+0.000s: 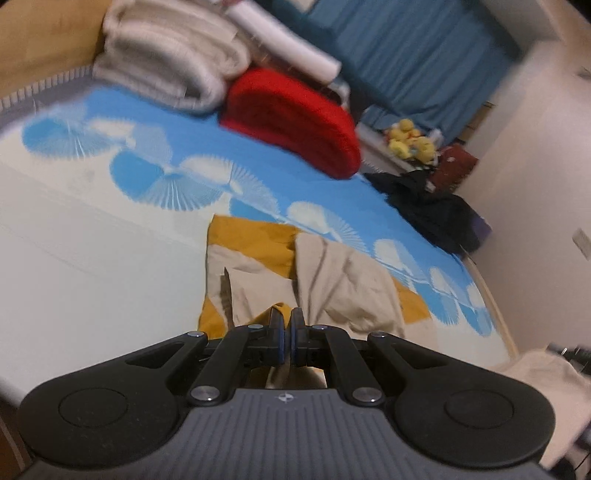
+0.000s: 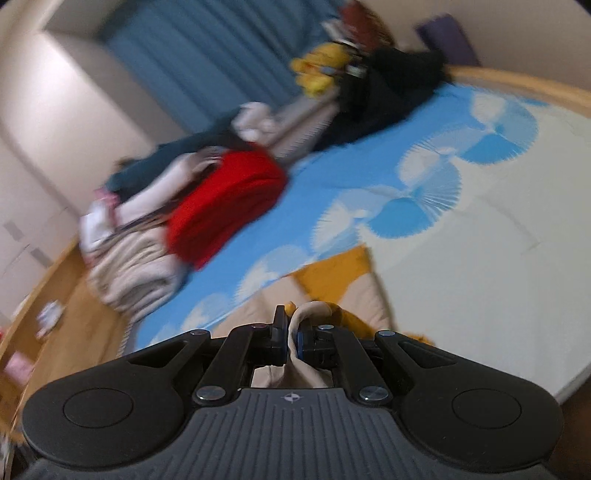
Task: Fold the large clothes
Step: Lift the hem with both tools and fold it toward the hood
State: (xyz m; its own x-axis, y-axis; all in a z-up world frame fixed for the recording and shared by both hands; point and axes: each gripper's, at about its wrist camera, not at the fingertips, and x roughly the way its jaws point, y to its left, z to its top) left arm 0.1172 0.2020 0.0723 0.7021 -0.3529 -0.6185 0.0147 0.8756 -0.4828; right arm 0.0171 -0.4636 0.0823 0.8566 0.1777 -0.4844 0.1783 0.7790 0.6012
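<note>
My left gripper (image 1: 287, 319) has its jaws pressed almost together on a thin fold of the beige-and-mustard garment (image 1: 332, 280); a strip of the cloth runs down between the pads toward the camera. My right gripper (image 2: 291, 321) pinches the same garment (image 2: 314, 295) too, with a beige bunch of fabric bulging up over the fingertips and hanging down between the jaws.

I take the bed (image 1: 74, 258) as my landmark. The garment lies on its white and blue sheet, near the edge closest to me, partly lifted where I hold it, beige cloth lying over mustard panels. Beyond it, farther across the bed, sits a folded red blanket (image 1: 295, 122), and just beside that, toward the wooden headboard (image 1: 48, 33), a stack of pale folded quilts (image 1: 166, 62). At the bed's far corner lies a heap of dark clothing (image 1: 432, 206). Past the bed, against the blue curtain (image 1: 406, 48), yellow plush toys (image 1: 410, 140) sit on a low surface. In the right wrist view the same red blanket (image 2: 225, 203) and the pale quilts (image 2: 133, 266) stand at the bed's left side, the dark clothing (image 2: 380, 96) at its far edge; all of this is blurred.
</note>
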